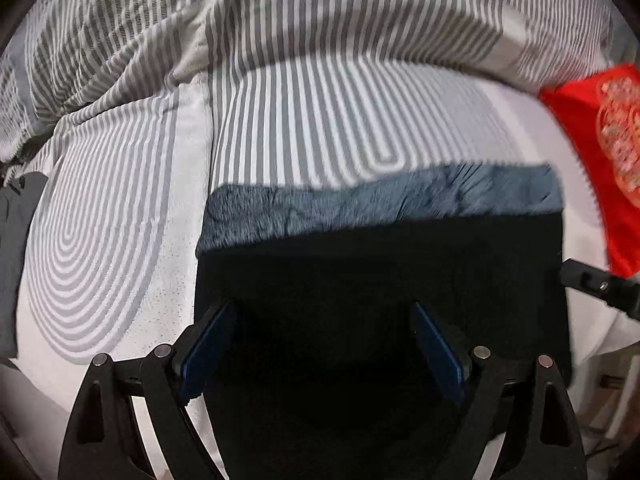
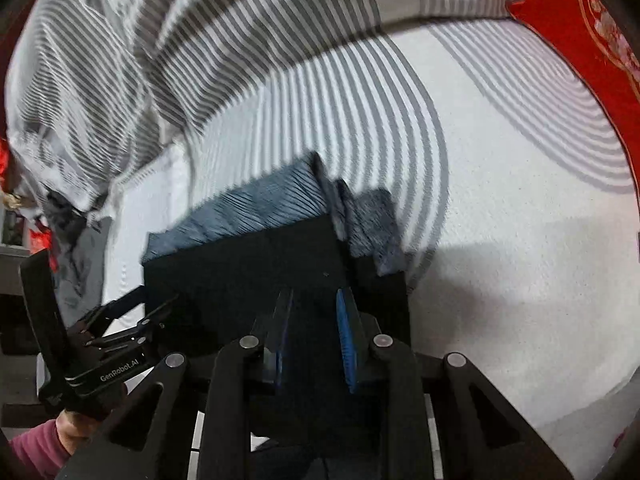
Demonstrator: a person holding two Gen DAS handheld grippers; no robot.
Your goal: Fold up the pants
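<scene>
Black pants point(image 1: 380, 280), folded into a block with a fuzzy blue-grey lining along the far edge, lie on a striped bed point(image 1: 120, 240). Left gripper point(image 1: 324, 344) hovers wide above them; right gripper point(image 2: 314, 336) stands narrowed over their near edge, grip unclear.

Dim indoor light, heavy fisheye warp, some motion blur.
Both views bend hard at the edges w/ black vignette in the corners; bedsheet point(image 1: 132, 208) stripes curve into arcs. Light is soft and even, no glare. Pants point(image 1: 380, 280) go near pure black, detail lost, only the fuzzy blue-grey lining shows texture. Right wrist view is smearier: striped duvet point(image 2: 160, 60) and lining streaked, a soft grey shadow on the sheet right of the pants. Red cushion point(image 1: 592, 152) blurred and oversaturated at the edge in left wrist view.
</scene>
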